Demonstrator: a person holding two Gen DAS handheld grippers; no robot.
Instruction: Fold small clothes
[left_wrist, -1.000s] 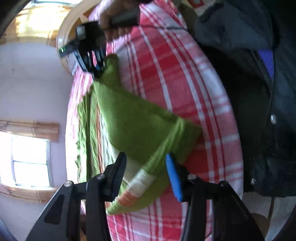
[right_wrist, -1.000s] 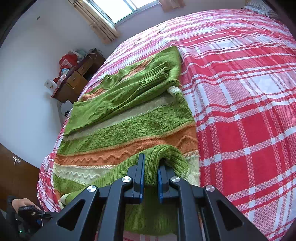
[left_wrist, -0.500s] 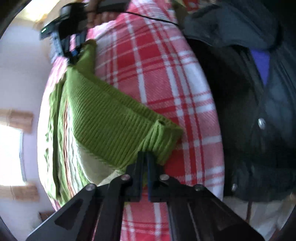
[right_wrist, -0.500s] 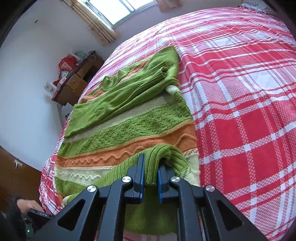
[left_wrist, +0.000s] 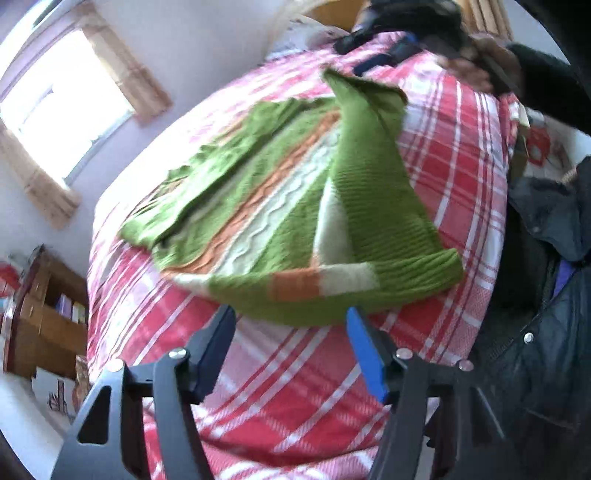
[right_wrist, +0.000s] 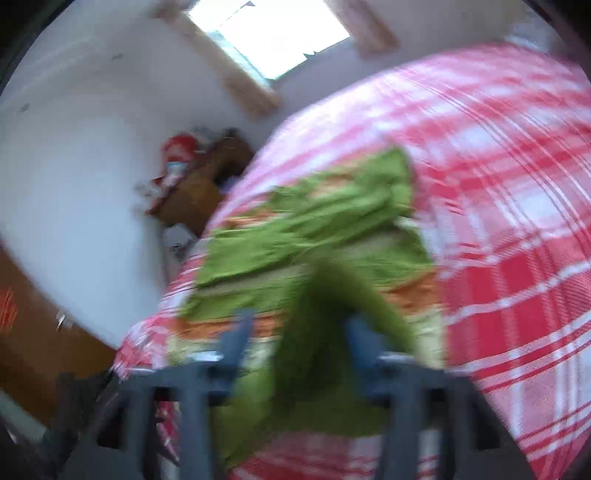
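Where the window (left_wrist: 62, 107) glows, a green sweater (left_wrist: 295, 206) covers the plaid bed (left_wrist: 288, 384).

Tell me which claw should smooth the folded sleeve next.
Probably the left claw: it is open just off the sleeve cuff. The right claw looks open too, but its view is blurred.

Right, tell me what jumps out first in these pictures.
The green, orange and cream striped sweater lies spread on the red plaid bedspread, one ribbed sleeve folded across it. The left gripper hangs open just short of its hem. The right wrist view is badly blurred; the right gripper looks open.
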